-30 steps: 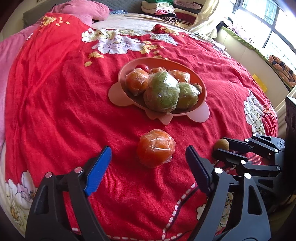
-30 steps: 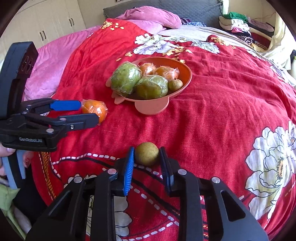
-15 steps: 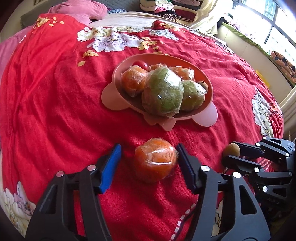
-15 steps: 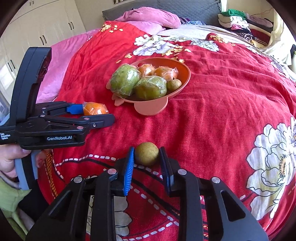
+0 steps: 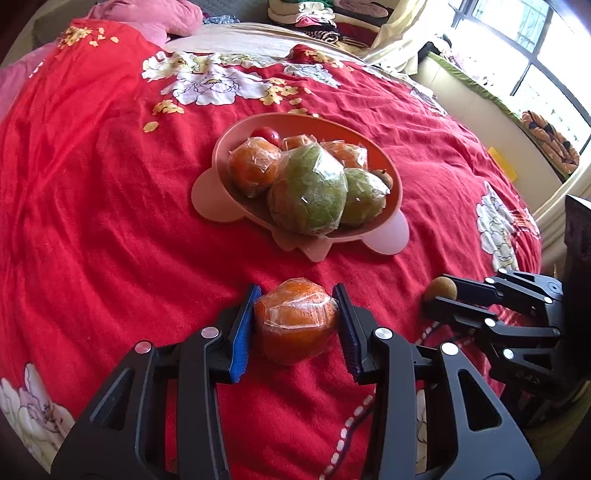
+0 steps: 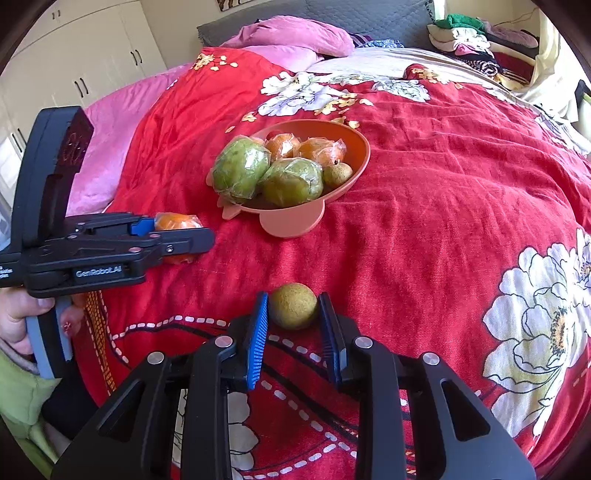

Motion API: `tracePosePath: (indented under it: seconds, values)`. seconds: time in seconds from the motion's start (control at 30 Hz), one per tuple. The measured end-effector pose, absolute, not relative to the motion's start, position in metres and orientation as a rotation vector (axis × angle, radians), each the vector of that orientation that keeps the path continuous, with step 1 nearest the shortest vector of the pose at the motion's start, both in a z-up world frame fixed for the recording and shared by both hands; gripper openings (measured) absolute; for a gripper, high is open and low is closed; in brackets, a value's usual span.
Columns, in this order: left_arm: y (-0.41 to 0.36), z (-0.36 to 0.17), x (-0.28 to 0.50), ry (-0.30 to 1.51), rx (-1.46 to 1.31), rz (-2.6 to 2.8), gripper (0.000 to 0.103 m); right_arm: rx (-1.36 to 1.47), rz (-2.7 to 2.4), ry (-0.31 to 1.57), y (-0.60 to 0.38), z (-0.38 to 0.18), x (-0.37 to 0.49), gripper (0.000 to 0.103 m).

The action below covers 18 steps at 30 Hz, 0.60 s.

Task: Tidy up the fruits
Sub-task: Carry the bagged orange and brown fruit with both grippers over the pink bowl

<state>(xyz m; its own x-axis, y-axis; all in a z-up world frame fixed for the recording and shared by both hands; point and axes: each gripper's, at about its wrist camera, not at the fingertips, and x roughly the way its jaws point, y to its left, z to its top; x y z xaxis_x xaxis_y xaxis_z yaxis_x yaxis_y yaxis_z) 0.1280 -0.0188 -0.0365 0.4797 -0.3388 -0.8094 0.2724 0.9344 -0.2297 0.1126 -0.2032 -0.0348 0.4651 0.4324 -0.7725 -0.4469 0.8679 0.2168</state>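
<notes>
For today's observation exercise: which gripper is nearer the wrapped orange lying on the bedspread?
Left. The left gripper has the wrapped orange between its pads; the right gripper is off to the side, around a small brown fruit.

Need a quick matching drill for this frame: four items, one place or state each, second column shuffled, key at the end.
Items:
1. wrapped orange
2. small brown fruit
3. cherry tomato
4. pink pillow

Places:
A. far side of the bowl
B. between the left tool's pads
C. head of the bed
D. between the right tool's pads

Pairs: 1-B, 2-D, 3-A, 4-C
</notes>
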Motion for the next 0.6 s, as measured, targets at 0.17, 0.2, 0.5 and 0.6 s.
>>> tracePosePath:
  seconds: [0.17, 0.2, 0.5, 0.6]
  values:
    - [-0.009, -0.024, 0.123, 0.983, -0.114, -0.386, 0.032, -0.007, 0.539, 0.932, -0.206, -0.03, 0.114, 0.026]
    - [-0.007, -0.022, 0.123, 0.978, -0.116, -0.385, 0.032, -0.006, 0.539, 0.928, -0.206, -0.029, 0.114, 0.026]
    - [0.006, 0.004, 0.133, 0.932, -0.121, -0.361, 0.032, 0.009, 0.541, 0.895, -0.209, -0.016, 0.123, 0.026]
    - [0.007, 0.009, 0.141, 0.923, -0.124, -0.359, 0.032, 0.014, 0.54, 0.885, -0.209, -0.011, 0.129, 0.026]
